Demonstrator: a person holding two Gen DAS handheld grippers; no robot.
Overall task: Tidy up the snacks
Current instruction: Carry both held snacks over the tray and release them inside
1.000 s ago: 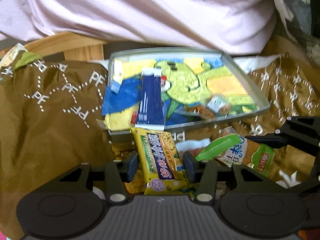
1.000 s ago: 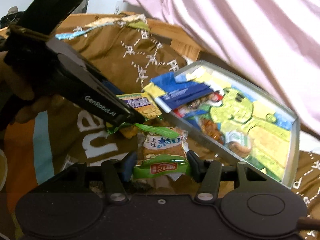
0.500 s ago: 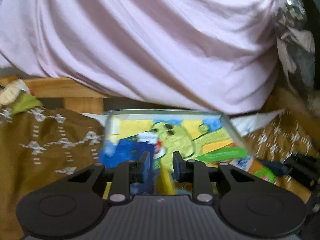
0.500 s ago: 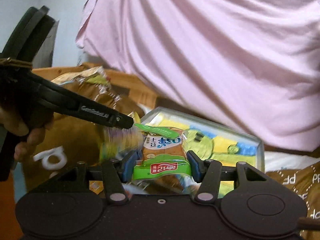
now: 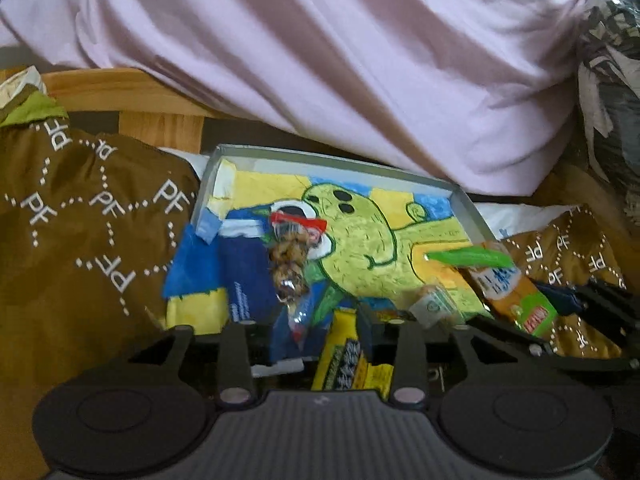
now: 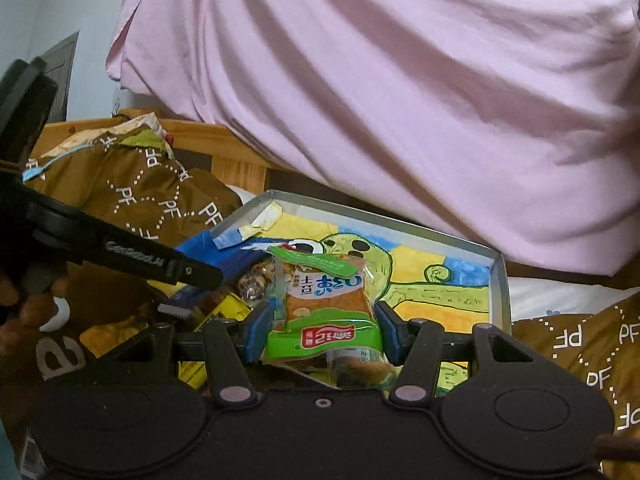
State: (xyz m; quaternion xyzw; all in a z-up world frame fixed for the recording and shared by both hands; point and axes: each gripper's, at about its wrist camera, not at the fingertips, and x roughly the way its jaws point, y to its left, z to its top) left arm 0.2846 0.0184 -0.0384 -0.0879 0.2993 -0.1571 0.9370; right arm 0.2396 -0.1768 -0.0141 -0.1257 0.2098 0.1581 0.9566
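A shallow grey tray point(image 5: 464, 204) with a yellow-green cartoon lining lies on the brown cloth; it also shows in the right wrist view point(image 6: 498, 280). My left gripper point(image 5: 320, 328) holds a yellow snack packet point(image 5: 348, 360) at the tray's near edge, its jaws parted around the packet. My right gripper point(image 6: 324, 328) is shut on an orange-and-green snack packet point(image 6: 324, 312) and holds it above the tray; that packet shows at the right in the left wrist view point(image 5: 504, 280). A blue packet point(image 5: 244, 276) and a clear bag of nuts point(image 5: 290, 264) lie in the tray.
A brown cloth printed with "PF" point(image 5: 92, 216) covers the surface on both sides of the tray. A wooden rail point(image 5: 132, 92) runs behind it. A person in a pink shirt point(image 5: 320, 60) stands just beyond the tray. A small cream packet point(image 5: 432, 304) lies in the tray's near right corner.
Both grippers lifted their packets off the cloth and carried them forward to the tray. The left gripper's jaws, tight half a second ago, now stand wider at the tray's near edge.
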